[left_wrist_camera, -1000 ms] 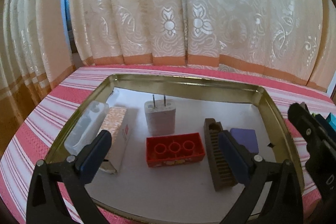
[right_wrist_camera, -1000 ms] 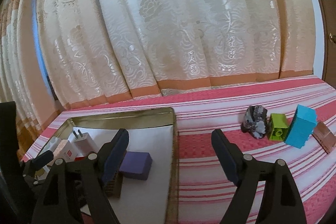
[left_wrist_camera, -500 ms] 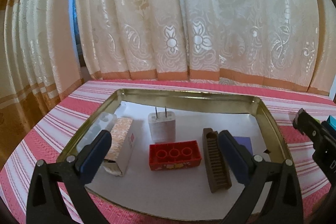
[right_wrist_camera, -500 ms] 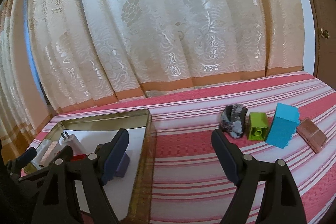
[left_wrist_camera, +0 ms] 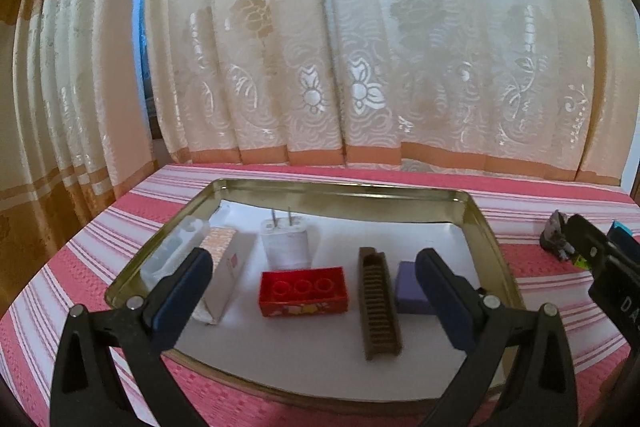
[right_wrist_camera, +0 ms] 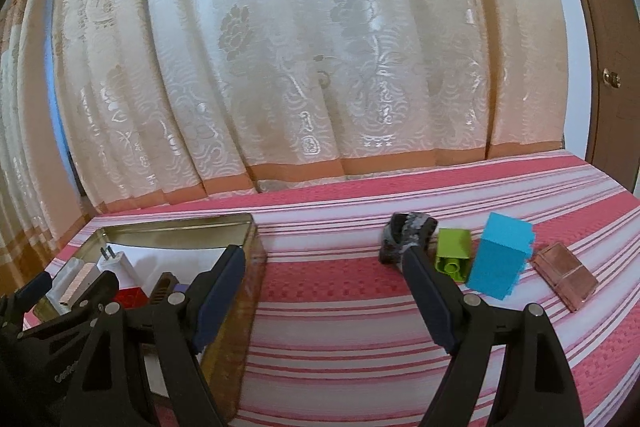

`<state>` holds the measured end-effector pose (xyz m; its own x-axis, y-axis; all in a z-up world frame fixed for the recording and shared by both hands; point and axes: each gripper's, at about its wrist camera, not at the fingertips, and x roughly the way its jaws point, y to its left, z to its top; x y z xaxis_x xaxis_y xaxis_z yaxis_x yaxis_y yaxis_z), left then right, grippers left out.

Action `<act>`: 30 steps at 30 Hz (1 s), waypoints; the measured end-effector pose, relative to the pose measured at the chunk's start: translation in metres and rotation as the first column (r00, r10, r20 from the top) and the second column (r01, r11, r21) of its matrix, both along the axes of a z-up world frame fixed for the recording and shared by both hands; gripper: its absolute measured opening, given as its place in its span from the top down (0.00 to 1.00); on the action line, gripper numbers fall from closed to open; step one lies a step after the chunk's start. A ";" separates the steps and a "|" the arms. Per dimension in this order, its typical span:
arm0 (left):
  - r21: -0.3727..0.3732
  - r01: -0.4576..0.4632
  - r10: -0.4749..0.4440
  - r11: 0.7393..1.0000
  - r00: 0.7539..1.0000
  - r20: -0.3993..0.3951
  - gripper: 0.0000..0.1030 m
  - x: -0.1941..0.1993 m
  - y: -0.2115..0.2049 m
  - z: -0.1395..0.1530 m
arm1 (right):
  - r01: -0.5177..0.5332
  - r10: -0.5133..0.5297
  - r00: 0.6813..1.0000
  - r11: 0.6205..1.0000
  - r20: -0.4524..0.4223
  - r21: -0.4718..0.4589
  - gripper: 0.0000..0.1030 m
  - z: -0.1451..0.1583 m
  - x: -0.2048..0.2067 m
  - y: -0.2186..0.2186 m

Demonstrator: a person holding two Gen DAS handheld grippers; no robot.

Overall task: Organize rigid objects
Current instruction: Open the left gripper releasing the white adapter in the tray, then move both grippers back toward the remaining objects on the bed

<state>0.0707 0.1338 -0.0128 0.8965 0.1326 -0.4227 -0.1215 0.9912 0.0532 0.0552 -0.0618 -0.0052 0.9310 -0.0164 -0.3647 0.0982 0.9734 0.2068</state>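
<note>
A gold metal tray on the striped cloth holds a clear bottle, a slim box, a white charger, a red brick, a brown comb and a purple block. My left gripper is open and empty above the tray's near side. My right gripper is open and empty over the cloth right of the tray. Beyond it lie a dark stone, a green brick, a blue block and a brown case.
Cream patterned curtains hang close behind the table. A brown door stands at the far right. The right gripper's body shows at the right edge of the left wrist view.
Both grippers have drawn back and risen a little. The right gripper has swung right, from above the tray to the cloth beside it, facing the loose objects. Both stayed open.
</note>
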 end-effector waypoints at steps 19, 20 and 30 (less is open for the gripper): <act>0.029 0.076 -0.076 0.997 0.997 -0.009 0.00 -0.013 -0.059 0.000 | 0.055 -0.055 0.998 0.998 -0.010 0.001 0.20 -0.007 -0.011 -0.055; 0.031 0.082 -0.081 0.996 0.997 -0.009 0.00 -0.014 -0.063 0.000 | 0.059 -0.059 0.998 0.998 -0.012 -0.001 0.20 -0.007 -0.011 -0.058; 0.035 0.126 -0.125 0.991 0.992 -0.029 0.00 -0.016 -0.090 0.001 | 0.087 -0.086 0.996 0.996 -0.035 0.006 0.20 -0.011 -0.018 -0.093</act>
